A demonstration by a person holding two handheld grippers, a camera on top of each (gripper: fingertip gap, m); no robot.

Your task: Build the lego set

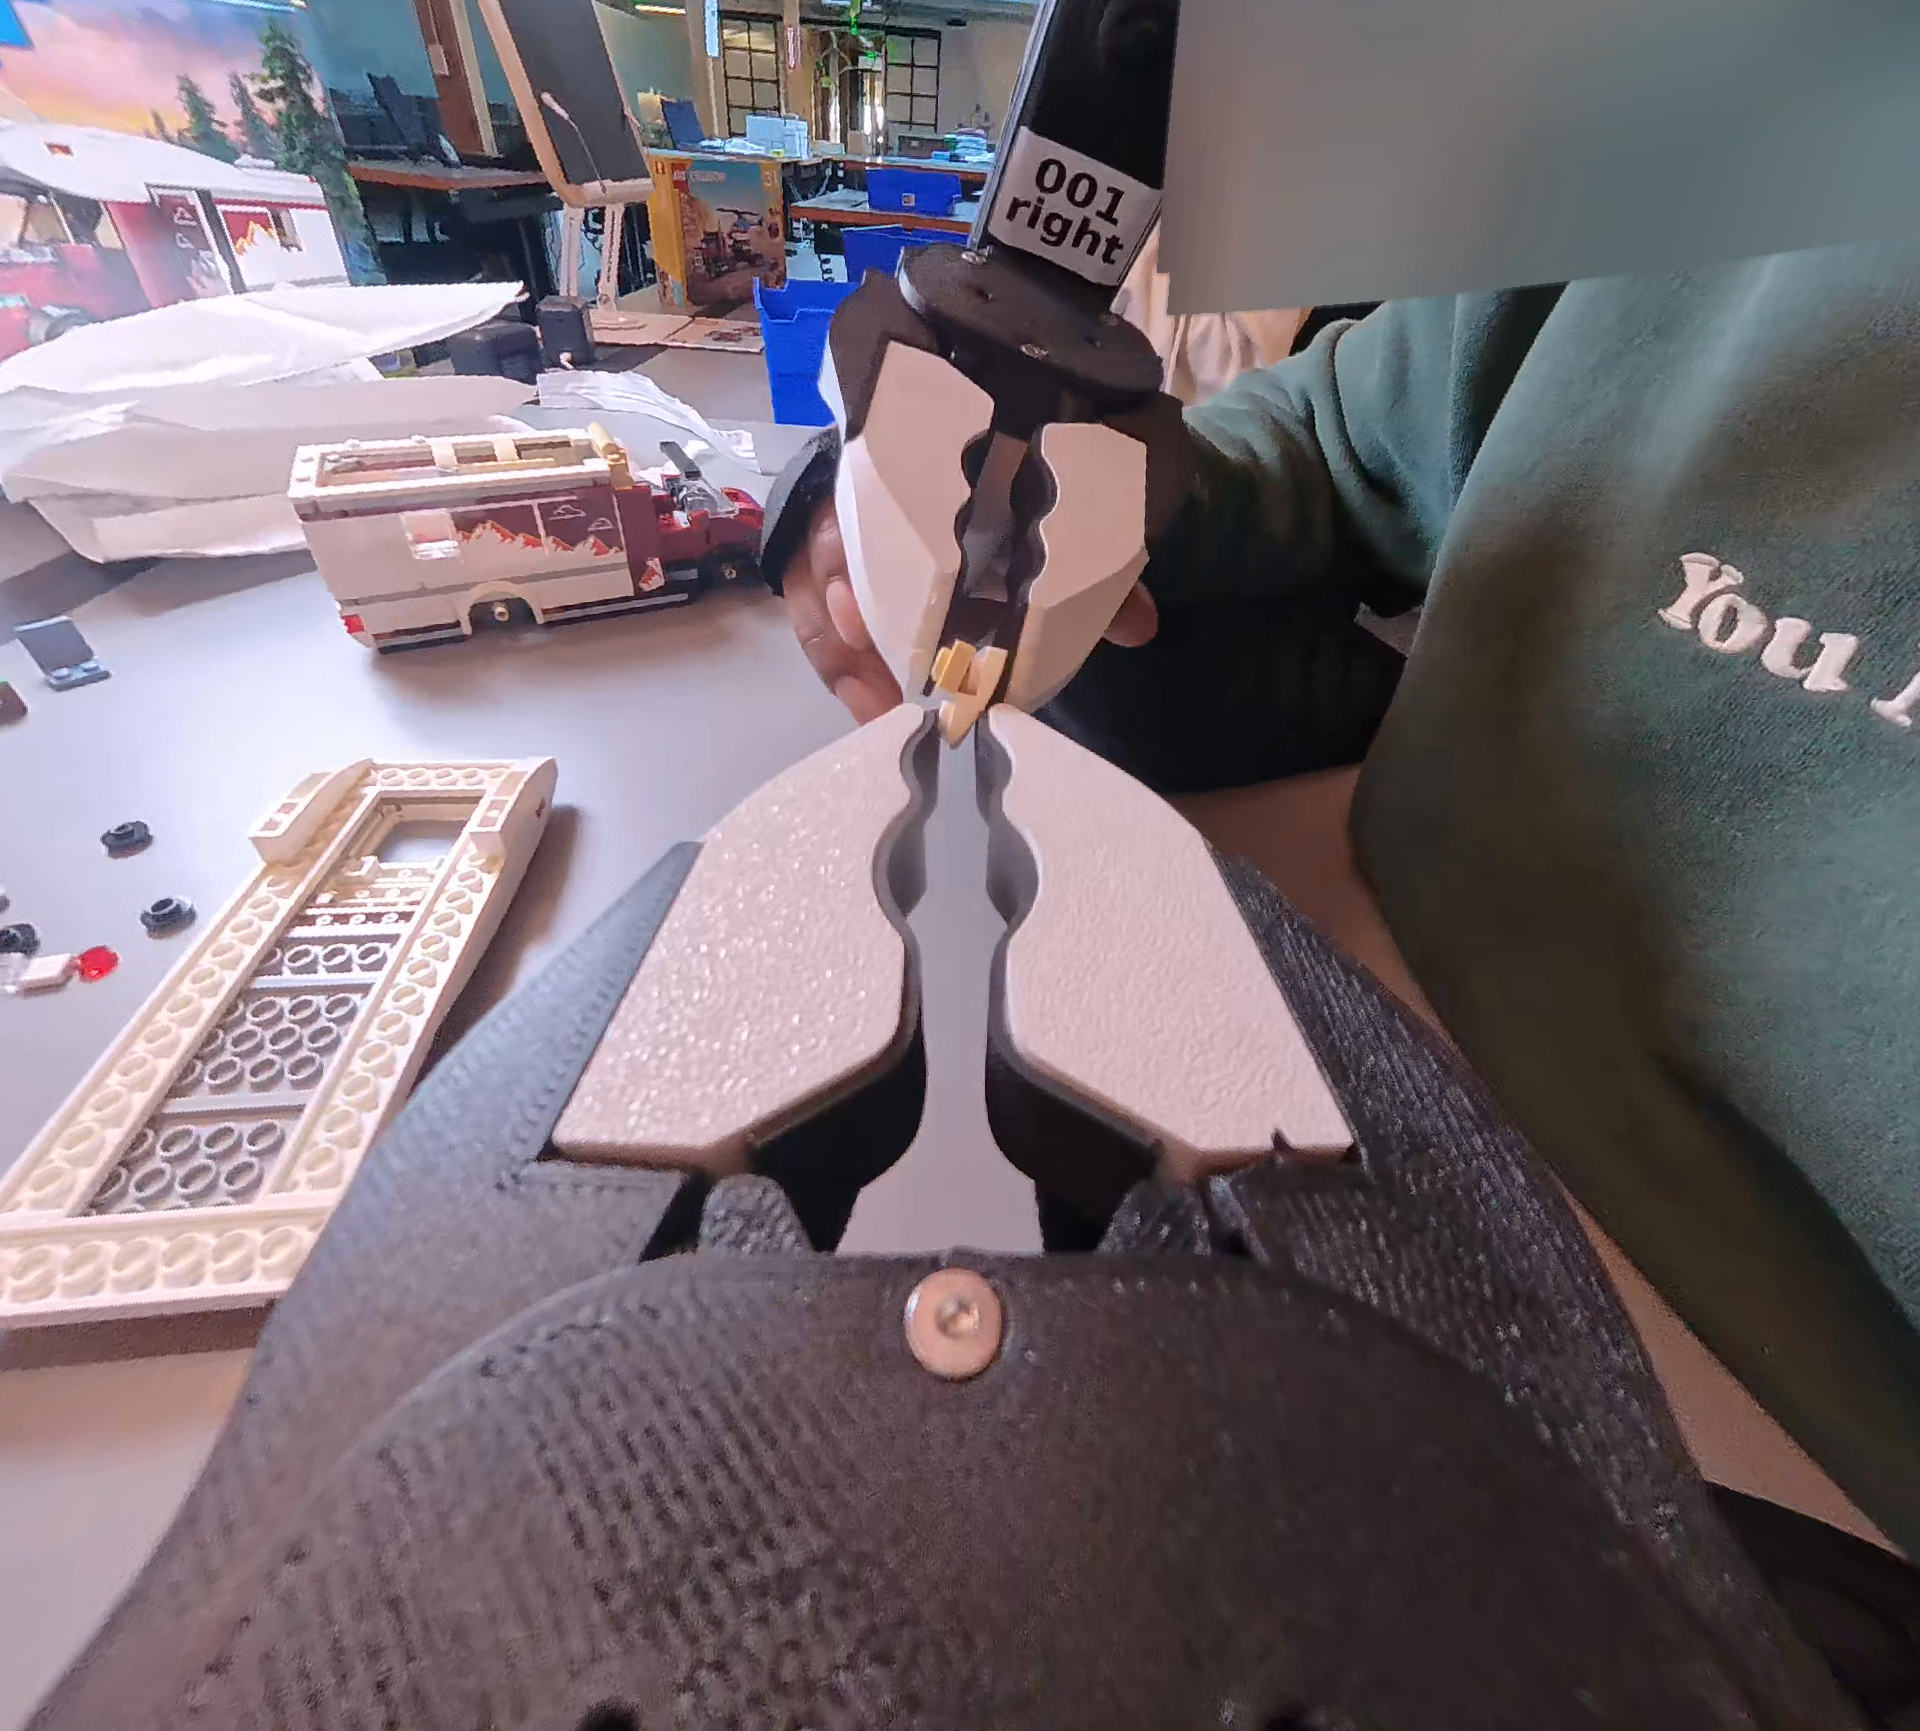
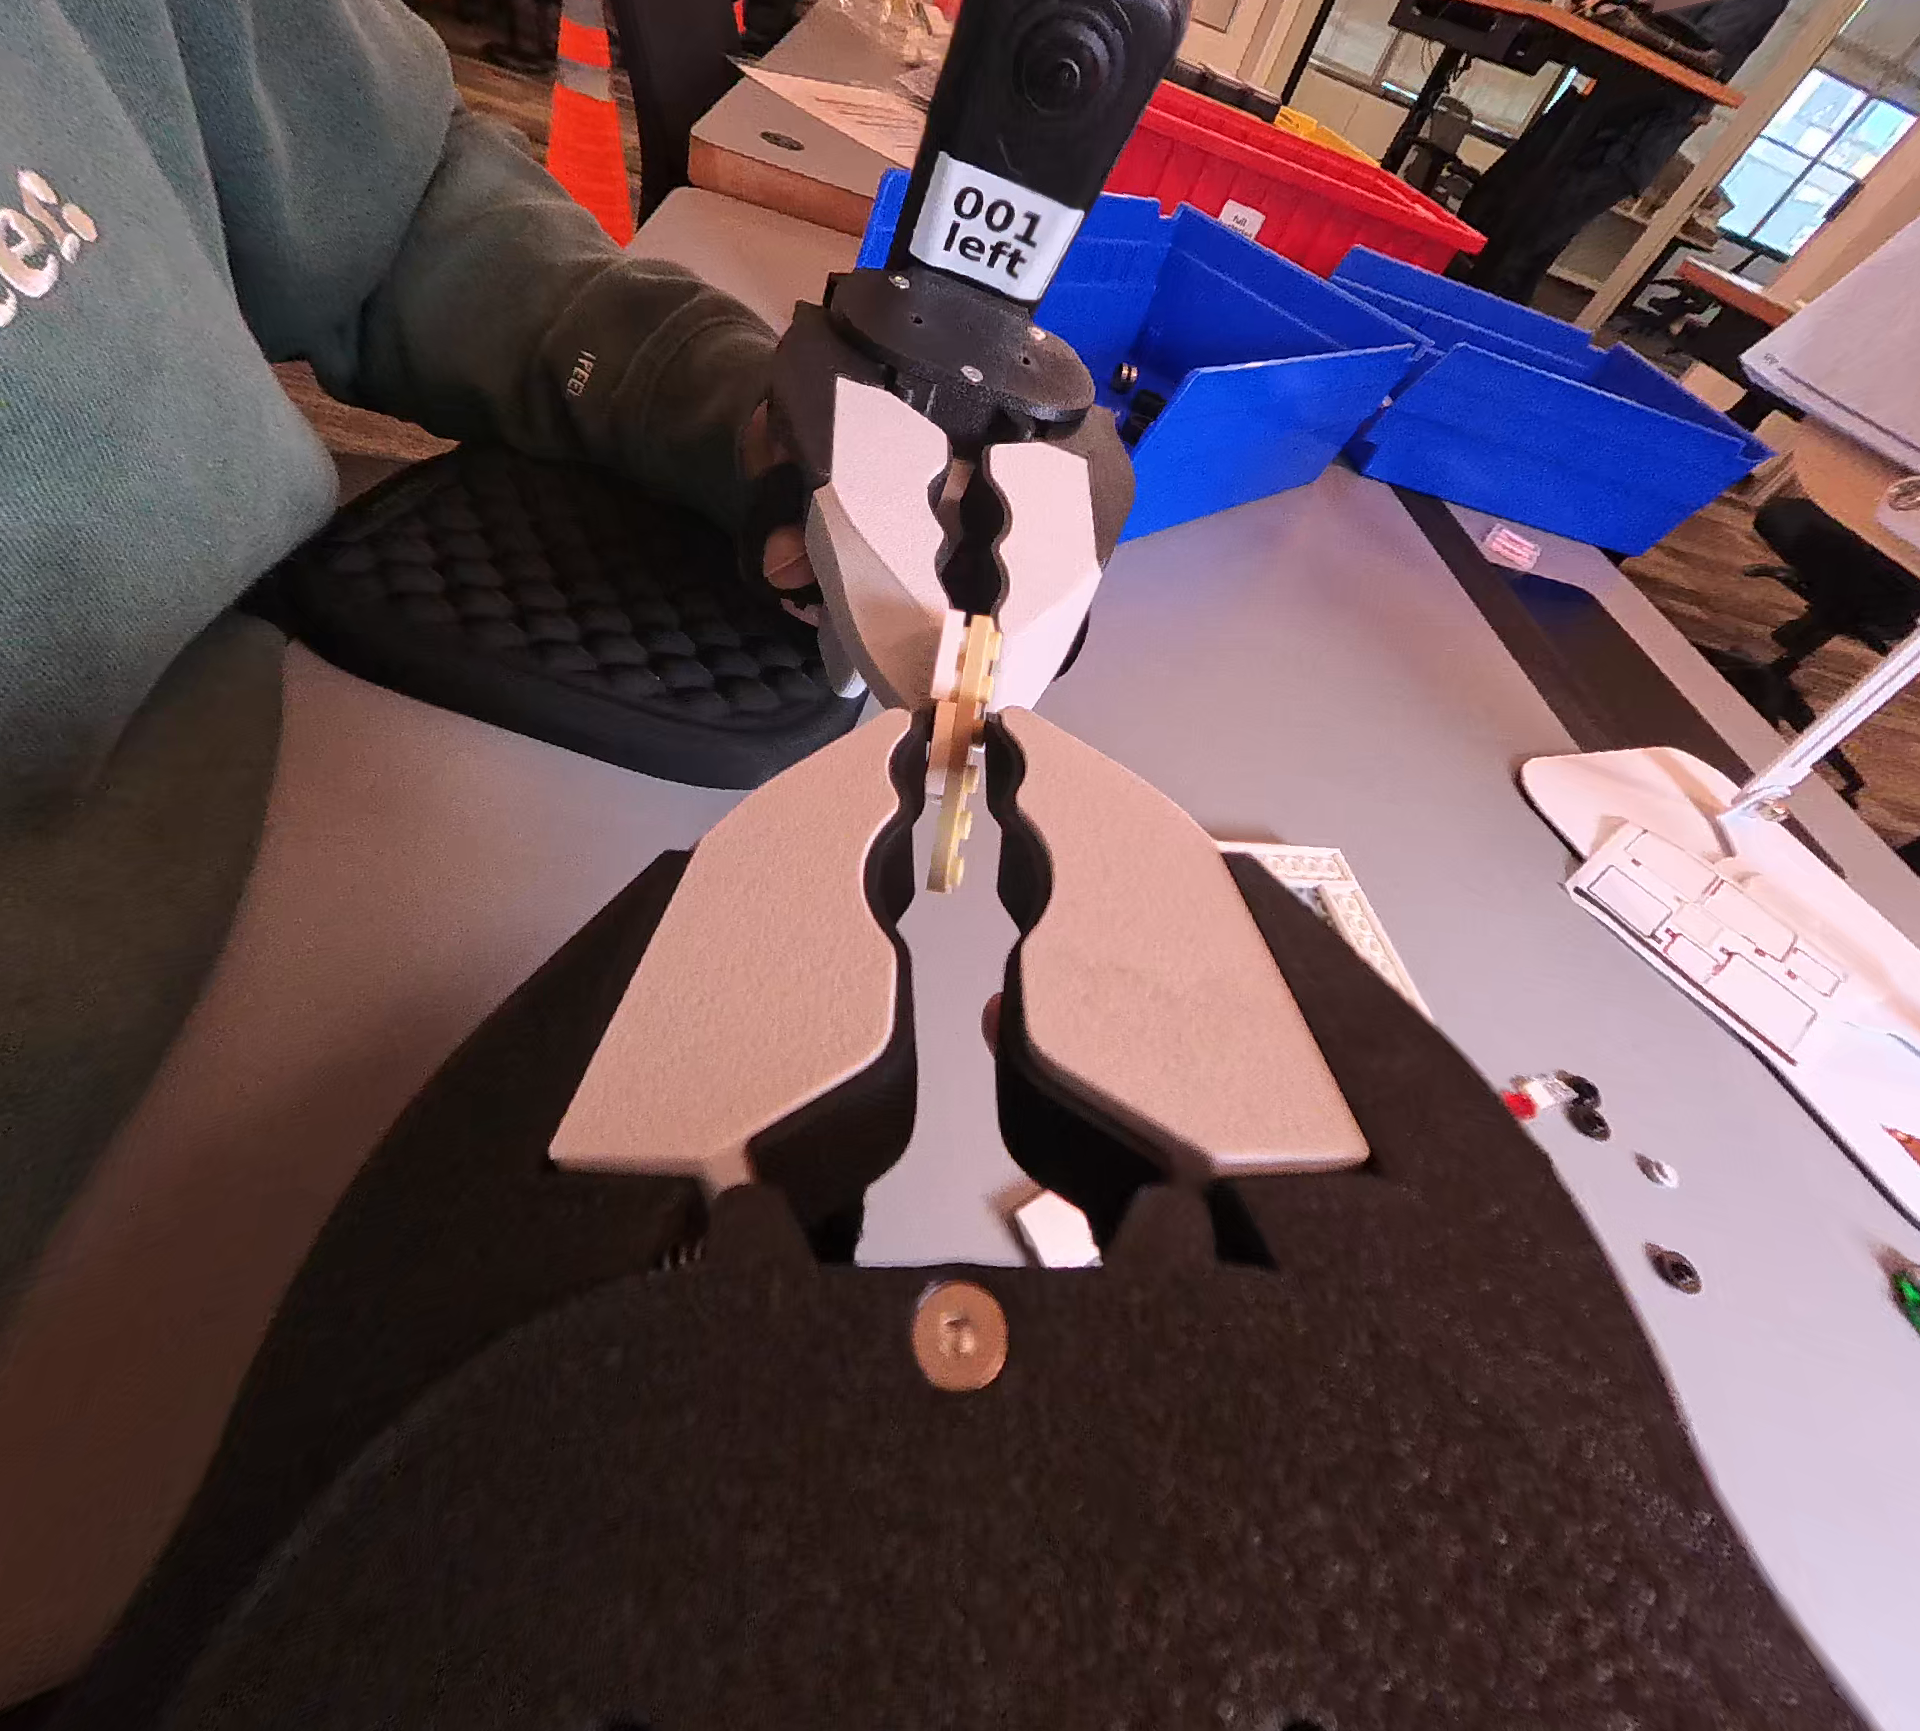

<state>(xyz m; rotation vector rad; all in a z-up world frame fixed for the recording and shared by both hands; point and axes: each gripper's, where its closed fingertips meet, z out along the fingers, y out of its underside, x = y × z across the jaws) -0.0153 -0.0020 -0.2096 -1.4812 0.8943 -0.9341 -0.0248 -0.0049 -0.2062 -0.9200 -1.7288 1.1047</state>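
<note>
My two grippers meet tip to tip above the grey table [image 1: 582,694]. In the right wrist view, my right gripper [image 2: 961,731] is shut on a long tan studded plate [image 2: 951,834] that runs back between its fingers. Opposite it, my left gripper [image 2: 977,658] is shut on a short tan plate backed by a white plate [image 2: 971,647]. The two tan pieces overlap where the tips meet. In the left wrist view, my left gripper [image 1: 956,725] pinches a tan piece [image 1: 958,717] at its tips, and the right gripper [image 1: 966,663] holds tan pieces just beyond.
A brick-built camper van [image 1: 520,528] stands far left, with a white studded panel [image 1: 270,1006] and small black round pieces [image 1: 166,912] nearer. Blue bins [image 2: 1455,393] and a booklet [image 2: 1714,954] lie to the right. A person in a green sweatshirt [image 1: 1662,746] sits close. Both grippers' tips are close together, under 4 cm apart.
</note>
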